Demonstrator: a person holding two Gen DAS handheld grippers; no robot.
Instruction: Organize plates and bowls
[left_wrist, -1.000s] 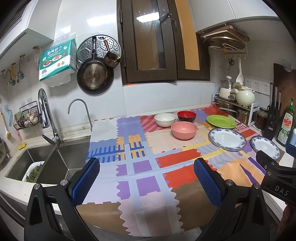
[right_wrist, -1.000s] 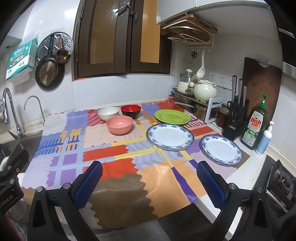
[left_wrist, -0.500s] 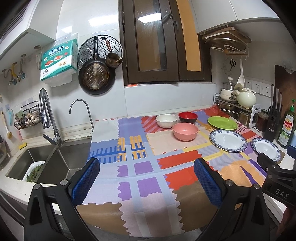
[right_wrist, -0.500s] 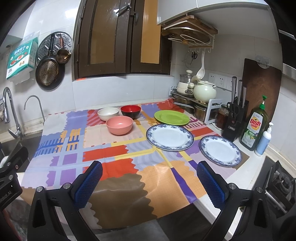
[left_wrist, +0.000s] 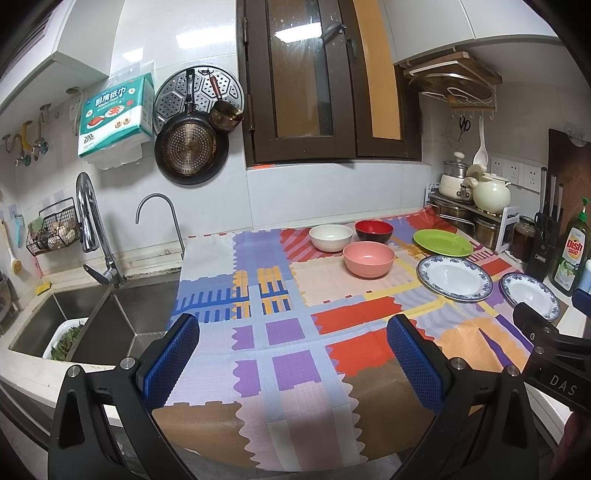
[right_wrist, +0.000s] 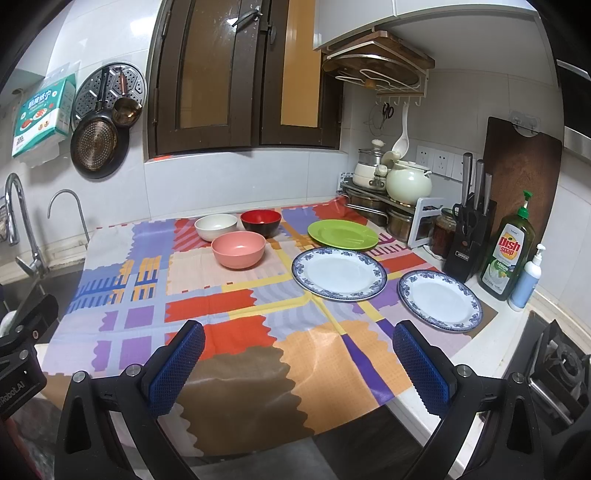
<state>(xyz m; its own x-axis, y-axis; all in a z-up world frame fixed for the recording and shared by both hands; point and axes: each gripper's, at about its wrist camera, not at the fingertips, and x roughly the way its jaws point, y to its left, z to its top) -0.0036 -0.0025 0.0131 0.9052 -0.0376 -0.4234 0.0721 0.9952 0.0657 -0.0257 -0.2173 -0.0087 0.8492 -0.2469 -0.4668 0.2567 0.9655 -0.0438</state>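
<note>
This is a home kitchen, with a sink (left_wrist: 110, 321) and tap (left_wrist: 90, 221) at the left, a pan (left_wrist: 190, 147) hanging on the tiled wall, and dish soap (right_wrist: 506, 247) and knives (right_wrist: 471, 221) at the right.

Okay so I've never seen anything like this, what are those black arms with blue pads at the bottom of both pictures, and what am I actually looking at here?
Those are two hand-held grippers, not robot arms: a person holds one in each hand. Each carries a wide-angle camera looking forward along its two fingers, so each picture shows its own blue-padded fingers at the bottom.

One picture comes from the left gripper, nearer the sink. The other comes from the right gripper, nearer the dish soap bottle.

Both look at a kitchen counter covered by a patchwork cloth. On it sit three bowls, a white bowl, a red bowl and a pink bowl, plus a green plate and two blue-rimmed plates.

Both grippers are open and hold nothing.
</note>
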